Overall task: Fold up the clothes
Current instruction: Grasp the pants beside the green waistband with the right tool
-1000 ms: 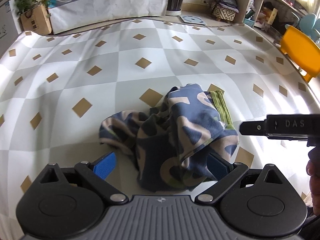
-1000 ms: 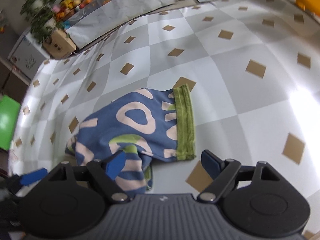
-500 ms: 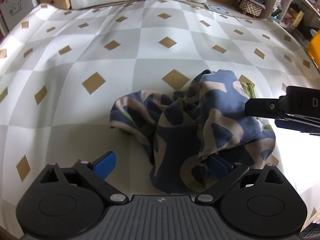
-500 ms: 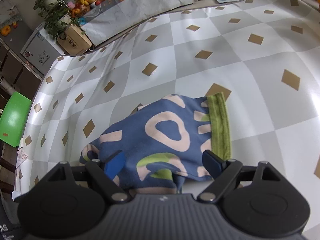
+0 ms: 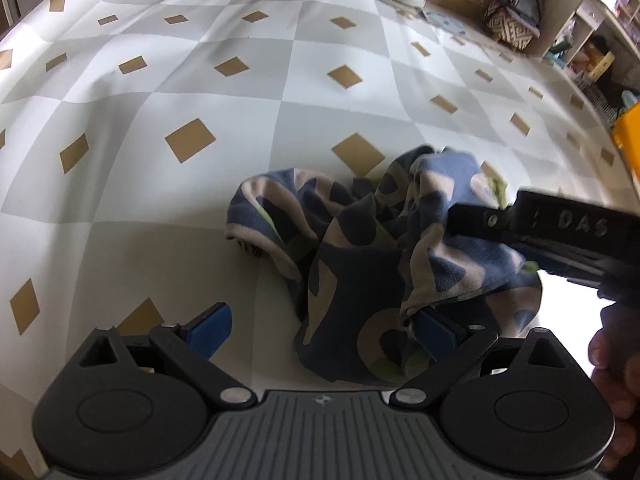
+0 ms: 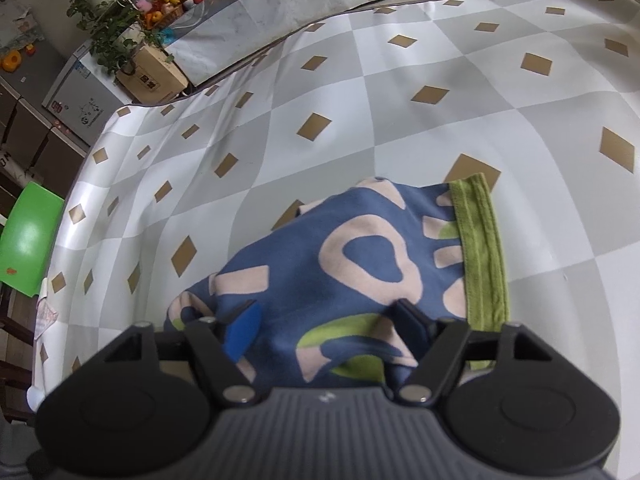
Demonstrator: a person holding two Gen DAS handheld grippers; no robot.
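A crumpled blue garment [image 5: 380, 248] with beige shapes and a green hem lies on the checked table cover; it also shows in the right wrist view [image 6: 360, 256], where its green hem [image 6: 482, 252] is on the right. My left gripper [image 5: 320, 326] is open, its right pad under the cloth's near edge. My right gripper [image 6: 328, 320] is open, with the cloth lying between its pads. The right gripper's black body [image 5: 560, 236] reaches in over the garment from the right in the left wrist view.
The grey and white checked cover [image 5: 200, 80] spreads wide around the garment. A green chair [image 6: 28, 240] stands at the left edge and an orange chair [image 5: 628, 140] at the right. Plants and a box [image 6: 148, 76] stand beyond the far edge.
Both grippers have moved in closer to the garment. The right gripper now straddles the cloth's near part, and its body has come over the garment in the left wrist view.
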